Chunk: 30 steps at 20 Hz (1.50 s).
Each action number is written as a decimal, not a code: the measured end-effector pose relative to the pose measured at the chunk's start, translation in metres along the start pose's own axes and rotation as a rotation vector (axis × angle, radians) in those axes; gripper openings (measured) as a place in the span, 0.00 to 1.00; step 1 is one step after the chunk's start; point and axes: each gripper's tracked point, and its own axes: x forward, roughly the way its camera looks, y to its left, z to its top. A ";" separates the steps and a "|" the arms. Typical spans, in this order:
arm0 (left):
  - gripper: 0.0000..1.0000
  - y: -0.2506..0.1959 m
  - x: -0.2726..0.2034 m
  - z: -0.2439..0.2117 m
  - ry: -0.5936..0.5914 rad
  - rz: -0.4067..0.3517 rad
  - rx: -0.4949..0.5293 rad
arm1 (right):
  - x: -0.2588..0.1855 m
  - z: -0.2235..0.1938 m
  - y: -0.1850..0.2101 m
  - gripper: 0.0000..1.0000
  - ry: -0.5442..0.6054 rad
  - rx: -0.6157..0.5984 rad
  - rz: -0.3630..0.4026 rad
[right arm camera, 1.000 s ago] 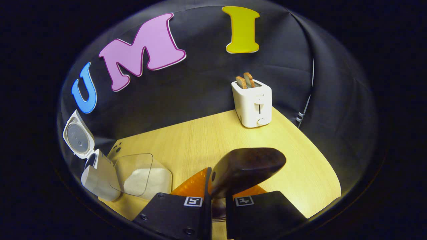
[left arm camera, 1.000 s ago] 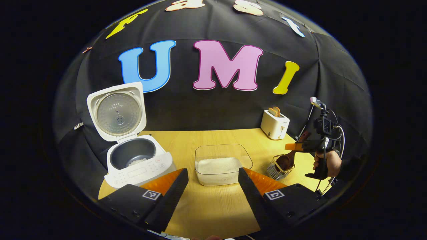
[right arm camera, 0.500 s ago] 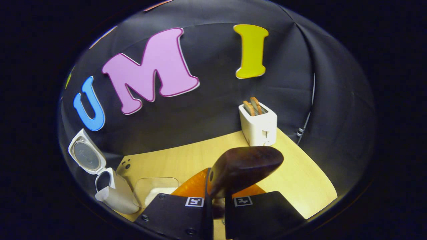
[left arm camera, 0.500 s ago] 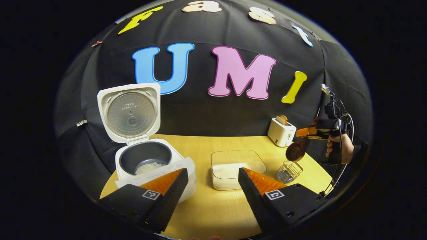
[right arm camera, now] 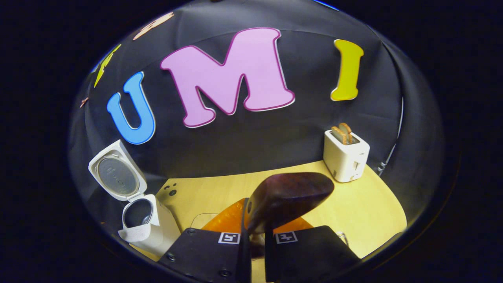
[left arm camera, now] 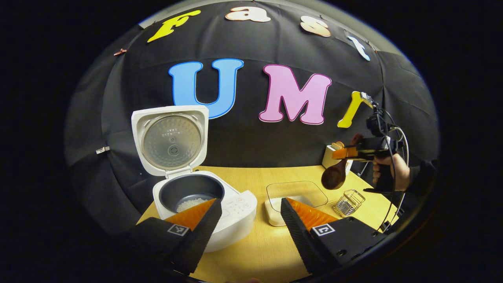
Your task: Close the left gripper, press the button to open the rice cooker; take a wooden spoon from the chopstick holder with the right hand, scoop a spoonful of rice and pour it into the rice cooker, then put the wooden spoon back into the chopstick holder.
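Wood, dark: wooden spoon (right arm camera: 289, 196), handle clamped between the closed fingers of the right gripper (right arm camera: 257, 239), its end standing up past them; in the left gripper view the same spoon hangs bowl-down from that gripper, held in a hand (left arm camera: 397, 175) in the air above the chopstick holder (left arm camera: 349, 202), clear of it.
White plastic: rice cooker (left arm camera: 204, 204), lid raised upright at the back, dark inner pot exposed with a little rice at the bottom; stands on the table (left arm camera: 255, 243) at its left end.
Clear plastic: rice container (left arm camera: 294, 200), between cooker and holder, white rice inside.
Wire: chopstick holder, just right of the container.
Left gripper (left arm camera: 251, 220): jaws wide apart, holding nothing, low over the table's near edge.
White toaster (right arm camera: 346, 155), two slices in its slots, at the table's far right corner.
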 end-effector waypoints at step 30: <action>0.96 0.107 0.004 -0.024 0.003 0.112 -0.067 | 0.074 -0.145 0.090 0.18 0.193 -0.068 -0.035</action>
